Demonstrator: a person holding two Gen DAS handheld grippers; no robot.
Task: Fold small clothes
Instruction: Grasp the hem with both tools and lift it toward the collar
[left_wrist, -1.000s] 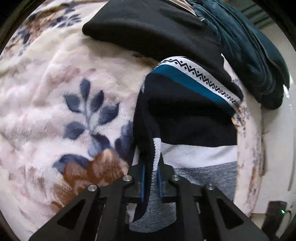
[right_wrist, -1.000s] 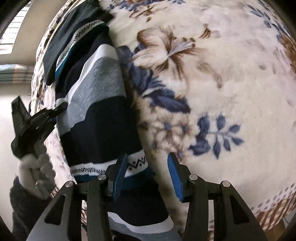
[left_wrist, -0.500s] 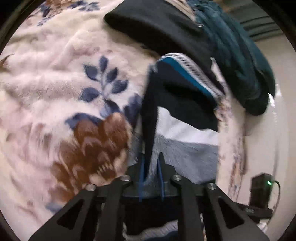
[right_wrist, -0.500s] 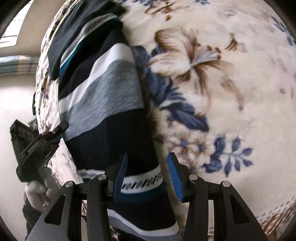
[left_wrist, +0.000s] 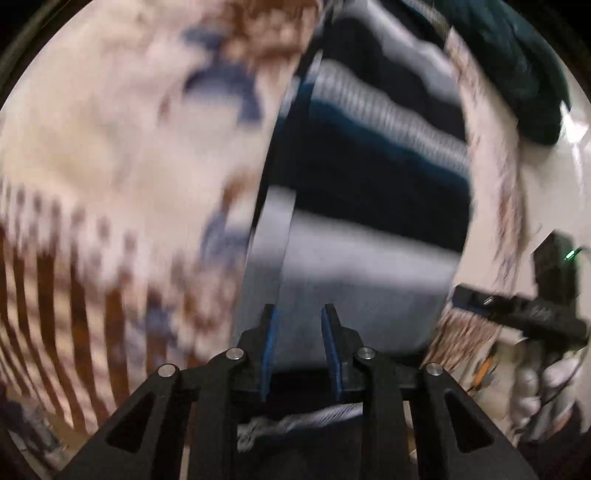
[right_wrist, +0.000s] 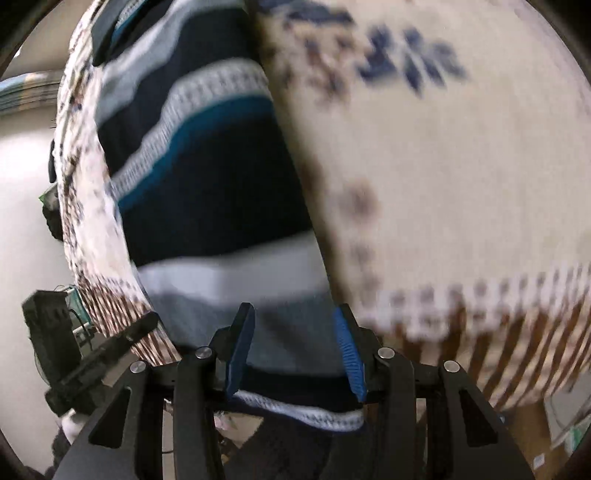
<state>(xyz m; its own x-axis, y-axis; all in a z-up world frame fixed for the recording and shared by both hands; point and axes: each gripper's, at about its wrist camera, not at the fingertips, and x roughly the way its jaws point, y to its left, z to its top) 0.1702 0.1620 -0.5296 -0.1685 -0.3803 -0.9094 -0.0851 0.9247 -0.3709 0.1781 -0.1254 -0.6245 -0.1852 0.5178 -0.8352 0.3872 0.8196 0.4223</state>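
Blurred floral blanket (left_wrist: 110, 155) under striped sweater (left_wrist: 369, 206); both grippers' fingers (left_wrist: 271, 343) parted, gripping nothing.

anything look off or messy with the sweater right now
Nothing damaged. The striped sweater lies along the edge of the floral blanket, its near end hanging over the side. The left gripper has just been opening and its pads stand clear of the cloth. Both pictures are blurred.
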